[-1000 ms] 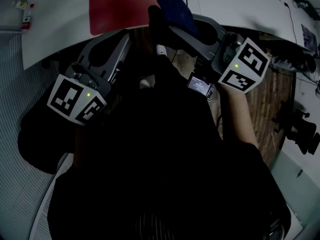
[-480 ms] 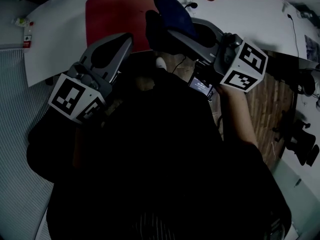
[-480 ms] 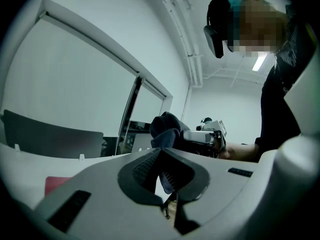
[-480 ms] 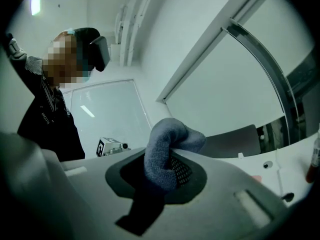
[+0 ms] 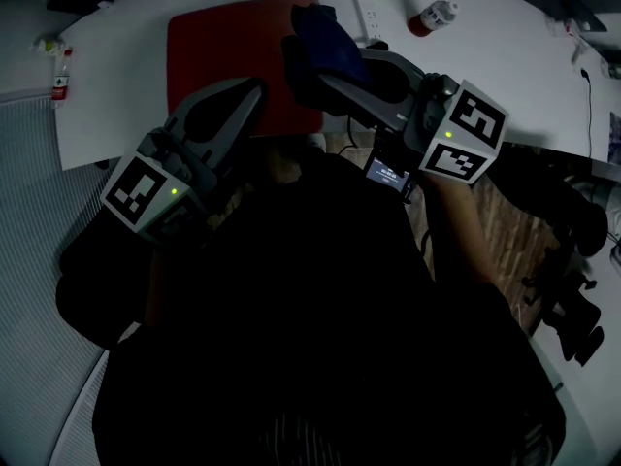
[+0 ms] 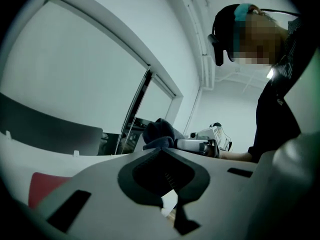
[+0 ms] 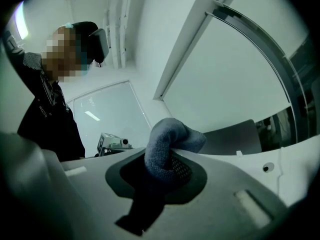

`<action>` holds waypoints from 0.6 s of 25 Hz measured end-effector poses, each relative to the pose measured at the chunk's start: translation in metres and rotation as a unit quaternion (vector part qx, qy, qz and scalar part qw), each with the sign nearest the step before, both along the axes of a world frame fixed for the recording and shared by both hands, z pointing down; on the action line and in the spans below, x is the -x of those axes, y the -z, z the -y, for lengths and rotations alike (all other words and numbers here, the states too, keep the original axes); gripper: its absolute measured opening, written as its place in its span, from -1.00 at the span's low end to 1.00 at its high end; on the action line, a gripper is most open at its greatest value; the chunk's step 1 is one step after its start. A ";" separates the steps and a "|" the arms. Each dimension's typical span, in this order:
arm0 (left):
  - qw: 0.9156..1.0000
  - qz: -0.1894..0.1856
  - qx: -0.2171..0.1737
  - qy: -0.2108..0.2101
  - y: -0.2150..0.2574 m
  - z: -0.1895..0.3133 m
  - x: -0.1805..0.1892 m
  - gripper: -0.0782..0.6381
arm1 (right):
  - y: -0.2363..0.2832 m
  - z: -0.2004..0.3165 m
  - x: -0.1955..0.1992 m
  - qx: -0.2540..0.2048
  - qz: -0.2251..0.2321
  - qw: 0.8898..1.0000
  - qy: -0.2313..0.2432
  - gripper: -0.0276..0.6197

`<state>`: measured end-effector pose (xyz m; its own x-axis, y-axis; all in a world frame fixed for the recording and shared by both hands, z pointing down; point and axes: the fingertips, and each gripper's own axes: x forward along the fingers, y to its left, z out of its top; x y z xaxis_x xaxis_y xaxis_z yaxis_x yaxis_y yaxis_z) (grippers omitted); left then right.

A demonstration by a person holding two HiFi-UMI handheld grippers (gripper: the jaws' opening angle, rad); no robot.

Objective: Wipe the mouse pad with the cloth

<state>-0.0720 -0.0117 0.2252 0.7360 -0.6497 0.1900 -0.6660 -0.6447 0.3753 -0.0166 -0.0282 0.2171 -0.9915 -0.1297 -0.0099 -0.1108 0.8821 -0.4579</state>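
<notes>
The cloth [image 5: 330, 39] is clamped in the right gripper [image 5: 310, 66] over the red mouse pad [image 5: 218, 51]; the left gripper [image 5: 250, 90] is held closed and empty at its near edge; a bottle [image 5: 430, 16] is seen farther right.

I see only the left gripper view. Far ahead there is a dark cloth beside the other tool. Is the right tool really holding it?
Observer: Yes. In the right gripper view the blue cloth is pinched between the jaws of the right tool and bunches up above them.
Operator: Where is it relative to the mouse pad?
Observer: In the head view it is over the right edge of the red mouse pad, towards the far side. I cannot tell whether it touches the pad.
Operator: Is anything else near there?
Observer: A small bottle with a red cap is on the white table, to the right of the pad and apart from it.
</notes>
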 end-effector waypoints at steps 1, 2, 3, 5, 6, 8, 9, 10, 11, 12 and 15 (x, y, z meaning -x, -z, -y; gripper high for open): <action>1.000 0.000 0.003 0.005 -0.003 0.004 0.001 -0.76 | -0.004 0.005 0.001 0.003 -0.001 1.000 0.004 -0.71; 1.000 0.000 0.005 0.010 -0.005 0.007 0.002 -0.76 | -0.009 0.009 0.001 0.007 -0.001 1.000 0.008 -0.71; 1.000 0.001 0.008 0.014 -0.008 0.009 0.003 -0.76 | -0.013 0.013 0.000 0.013 0.001 1.000 0.013 -0.71; 1.000 0.007 0.015 0.023 -0.011 0.011 0.004 -0.76 | -0.019 0.023 -0.006 0.027 0.007 0.999 0.021 -0.71; 0.999 0.011 0.021 0.028 -0.012 0.013 0.003 -0.76 | -0.021 0.030 -0.010 0.033 0.010 0.999 0.023 -0.71; 0.998 0.018 0.034 0.041 -0.014 0.016 0.005 -0.76 | -0.025 0.042 -0.015 0.040 0.012 0.999 0.024 -0.71; 0.998 0.021 0.040 0.048 -0.015 0.017 0.009 -0.76 | -0.026 0.047 -0.016 0.043 0.013 0.999 0.024 -0.71; 0.997 0.022 0.045 0.055 -0.016 0.018 0.012 -0.76 | -0.028 0.050 -0.015 0.046 0.016 0.999 0.024 -0.71; 0.997 0.024 0.047 0.061 -0.016 0.018 0.015 -0.76 | -0.029 0.052 -0.014 0.048 0.019 0.998 0.024 -0.71; 0.996 0.025 0.048 0.064 -0.016 0.019 0.017 -0.76 | -0.030 0.054 -0.013 0.050 0.022 0.998 0.024 -0.71; 0.997 0.026 0.047 0.058 -0.017 0.019 0.016 -0.76 | -0.031 0.051 -0.012 0.053 0.025 0.998 0.022 -0.71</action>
<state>-0.0884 -0.0306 0.2424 0.6441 -0.7077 0.2903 -0.7544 -0.5249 0.3942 -0.0043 -0.0794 0.2482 -0.9948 -0.0898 -0.0486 -0.0481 0.8319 -0.5529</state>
